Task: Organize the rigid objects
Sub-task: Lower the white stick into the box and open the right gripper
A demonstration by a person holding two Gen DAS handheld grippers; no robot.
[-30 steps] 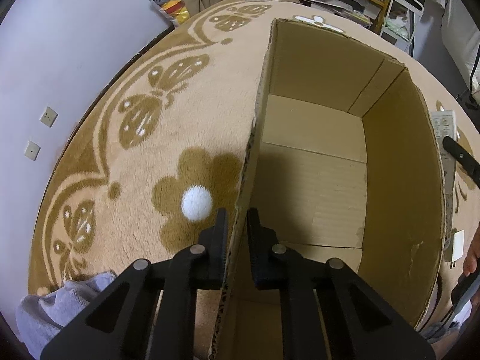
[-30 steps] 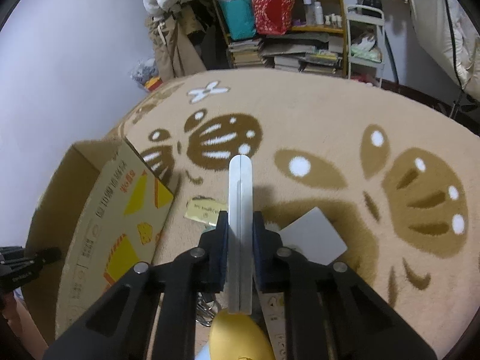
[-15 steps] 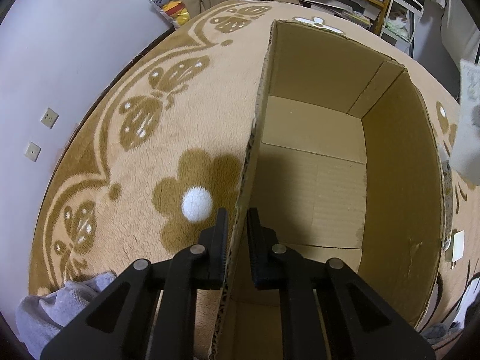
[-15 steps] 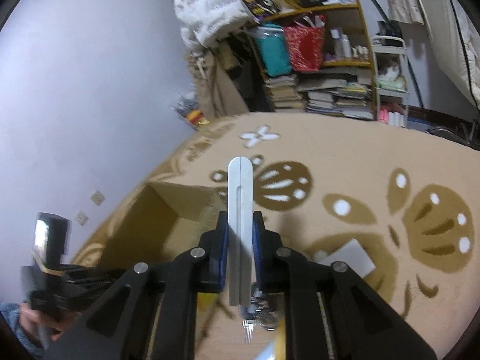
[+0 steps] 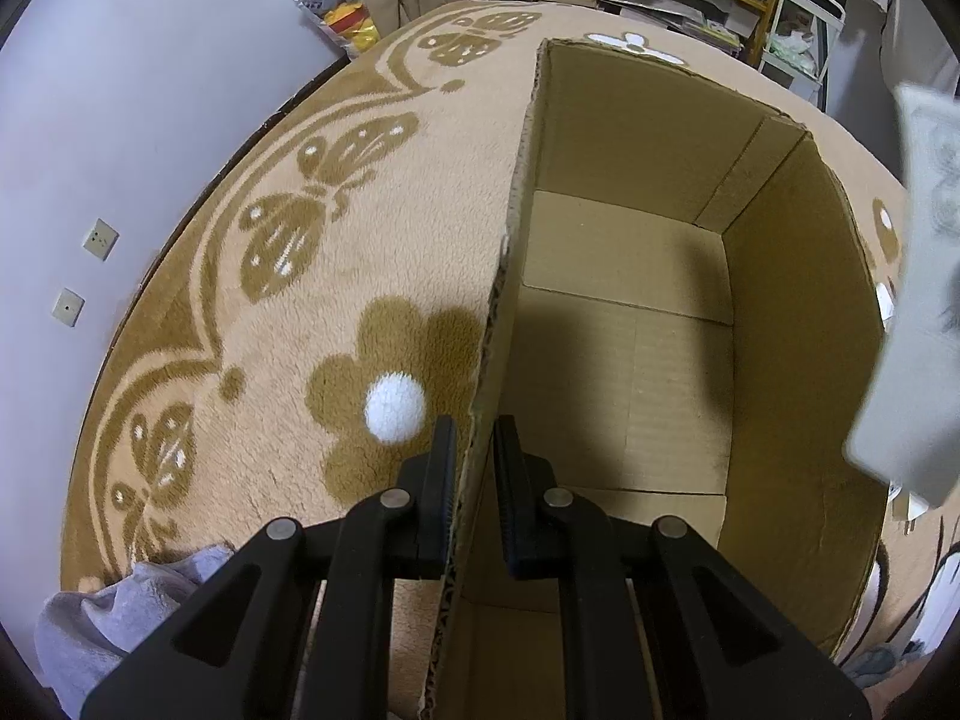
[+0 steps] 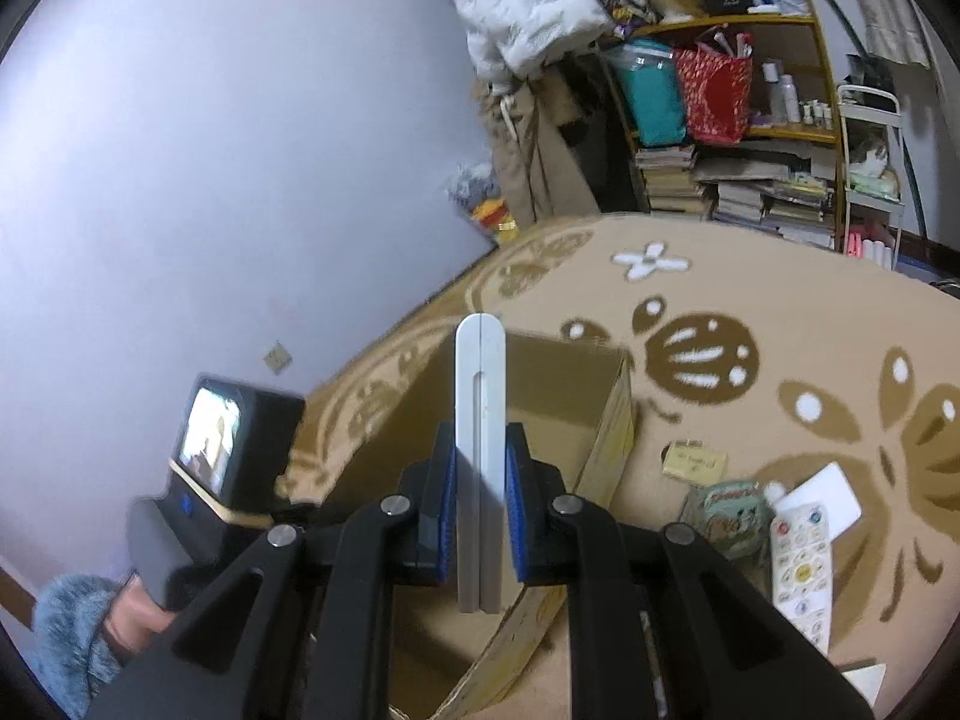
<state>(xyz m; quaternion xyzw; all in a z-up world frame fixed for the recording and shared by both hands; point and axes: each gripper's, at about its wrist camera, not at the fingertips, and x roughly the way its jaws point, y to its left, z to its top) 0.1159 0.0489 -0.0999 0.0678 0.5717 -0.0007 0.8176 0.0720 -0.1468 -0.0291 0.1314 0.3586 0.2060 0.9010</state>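
Note:
An open, empty cardboard box (image 5: 630, 312) stands on the patterned carpet. My left gripper (image 5: 474, 438) is shut on the box's left wall, one finger outside and one inside. My right gripper (image 6: 480, 438) is shut on a flat white remote-like slab (image 6: 480, 372), seen edge-on, held in the air above the near side of the box (image 6: 564, 396). In the left wrist view the slab (image 5: 918, 300) is a blurred grey-white shape over the box's right wall. The left hand-held gripper unit (image 6: 222, 450) and the hand (image 6: 132, 618) holding it show at the lower left.
On the carpet right of the box lie a white remote (image 6: 801, 570), a white card (image 6: 822, 495), a yellow note (image 6: 693, 459) and a round tin (image 6: 729, 516). A grey cloth (image 5: 108, 618) lies by the left gripper. A cluttered shelf (image 6: 750, 120) stands along the far wall.
My right gripper has risen from the carpet with the slab and swung left over the box's edge. The slab has entered the left wrist view. The left gripper has not moved.

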